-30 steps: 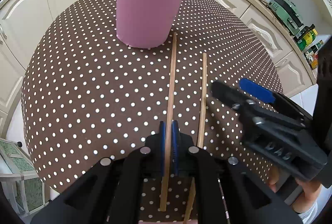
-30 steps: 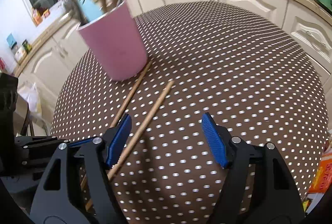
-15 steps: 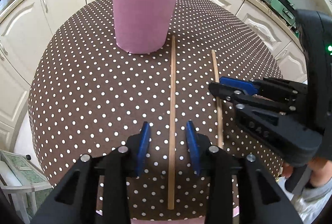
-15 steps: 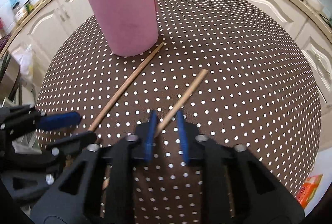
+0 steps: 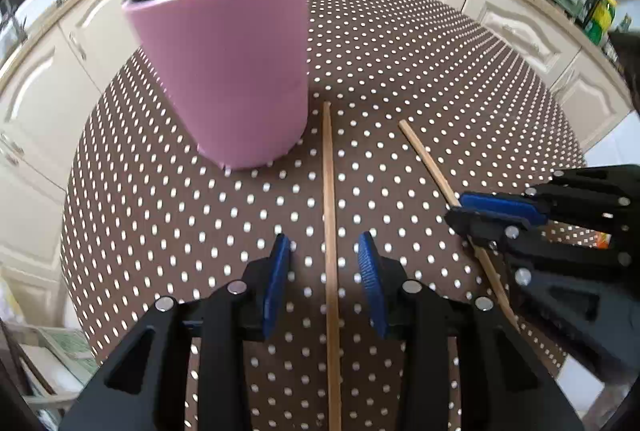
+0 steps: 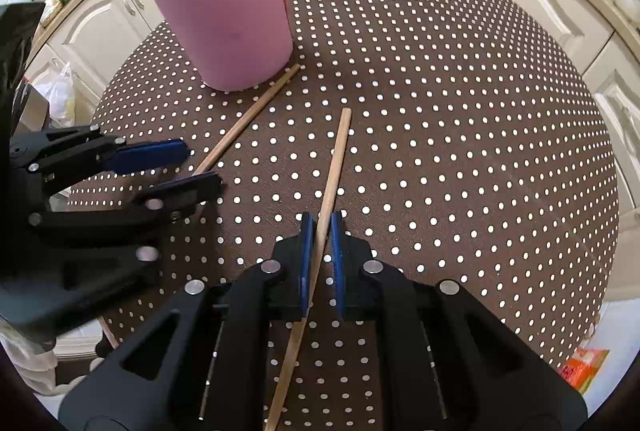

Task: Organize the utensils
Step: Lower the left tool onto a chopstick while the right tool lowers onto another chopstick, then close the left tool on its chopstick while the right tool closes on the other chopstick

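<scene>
Right wrist: claw (image 6: 320,231) pinches slim wooden chopstick (image 6: 335,159) on dotted tablecloth (image 6: 460,135)

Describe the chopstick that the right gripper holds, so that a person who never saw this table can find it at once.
On the dotted brown table stands a pink cup with two wooden chopsticks before it. The held chopstick is the one farther from the cup, clamped between the blue pads of the right gripper. The other chopstick lies free, its tip beside the cup's base.

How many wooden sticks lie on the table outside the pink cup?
2. One stick lies between the open left gripper; the other stick is pinched by the right gripper. The cup holds more.
</scene>
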The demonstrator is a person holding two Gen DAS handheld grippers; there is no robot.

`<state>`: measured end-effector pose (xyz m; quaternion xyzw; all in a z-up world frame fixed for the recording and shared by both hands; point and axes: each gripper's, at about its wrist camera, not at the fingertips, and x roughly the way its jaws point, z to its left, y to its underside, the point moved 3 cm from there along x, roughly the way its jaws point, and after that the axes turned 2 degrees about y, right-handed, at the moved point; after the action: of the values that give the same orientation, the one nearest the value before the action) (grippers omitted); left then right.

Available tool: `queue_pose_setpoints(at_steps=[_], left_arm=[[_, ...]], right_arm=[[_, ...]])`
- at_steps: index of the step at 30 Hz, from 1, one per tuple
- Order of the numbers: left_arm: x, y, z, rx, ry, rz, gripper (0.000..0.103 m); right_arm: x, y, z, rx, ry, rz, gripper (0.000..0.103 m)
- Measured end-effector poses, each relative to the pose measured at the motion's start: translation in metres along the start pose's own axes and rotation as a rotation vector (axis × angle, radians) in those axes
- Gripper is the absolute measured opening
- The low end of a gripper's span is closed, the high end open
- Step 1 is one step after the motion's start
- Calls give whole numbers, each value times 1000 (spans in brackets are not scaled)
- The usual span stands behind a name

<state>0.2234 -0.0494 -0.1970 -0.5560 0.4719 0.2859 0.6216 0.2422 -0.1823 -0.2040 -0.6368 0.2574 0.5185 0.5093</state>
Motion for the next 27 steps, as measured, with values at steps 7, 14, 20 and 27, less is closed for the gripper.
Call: queue_pose_setpoints(at_steps=[7,14,20,27], left_arm=[[9,-19,-5,17,-13,-27,5],[-9,-3,2,3,48,-105,5],[-50,11,2,18,111,-253,5],[-103,24,7,21,142,-483,5]], right_arm=[[10,-22,-5,-11,-12,62,9],[2,-18,-13,22,-22,-3,6],[-30,-8,-16,56,-76,-143,6],[-86,1,-17,82,-122,-346,6]])
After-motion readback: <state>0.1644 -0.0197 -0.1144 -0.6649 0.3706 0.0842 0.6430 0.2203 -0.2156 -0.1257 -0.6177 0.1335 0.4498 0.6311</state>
